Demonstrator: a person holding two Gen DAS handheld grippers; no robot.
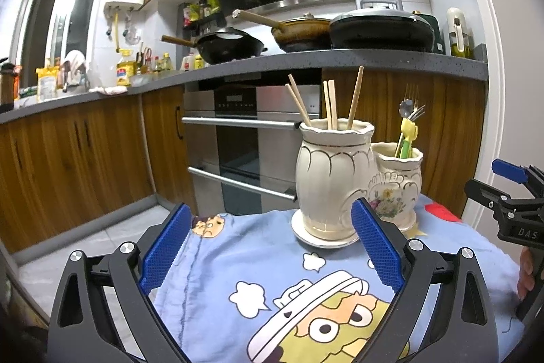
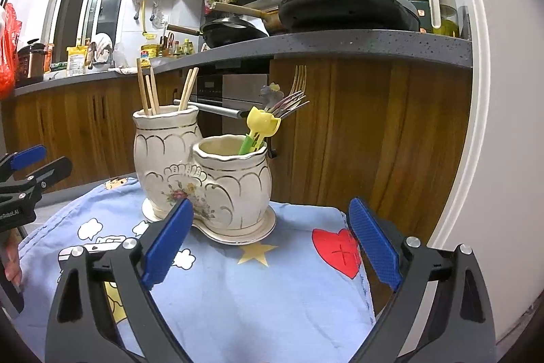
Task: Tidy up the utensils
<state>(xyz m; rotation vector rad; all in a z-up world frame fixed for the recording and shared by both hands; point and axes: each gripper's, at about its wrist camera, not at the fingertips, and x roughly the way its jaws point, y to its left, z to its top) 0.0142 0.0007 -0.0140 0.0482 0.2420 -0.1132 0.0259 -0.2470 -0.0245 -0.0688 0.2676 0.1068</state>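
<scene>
The left gripper has a black frame of angular struts with triangular cut-outs, round silver screws at the pivots, and two blue pads with a fine grid texture. The right gripper is built the same: black struts, silver screws, blue textured pads. White lettering marks the black body of each, partly cut off.

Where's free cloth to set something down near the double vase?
Free: cartoon cloth between the vase saucer and the open right tongs; also the strip toward the red heart. In the left wrist view, cloth before the left tongs is bare. Crowded: both vase mouths, with chopsticks and forks.
</scene>
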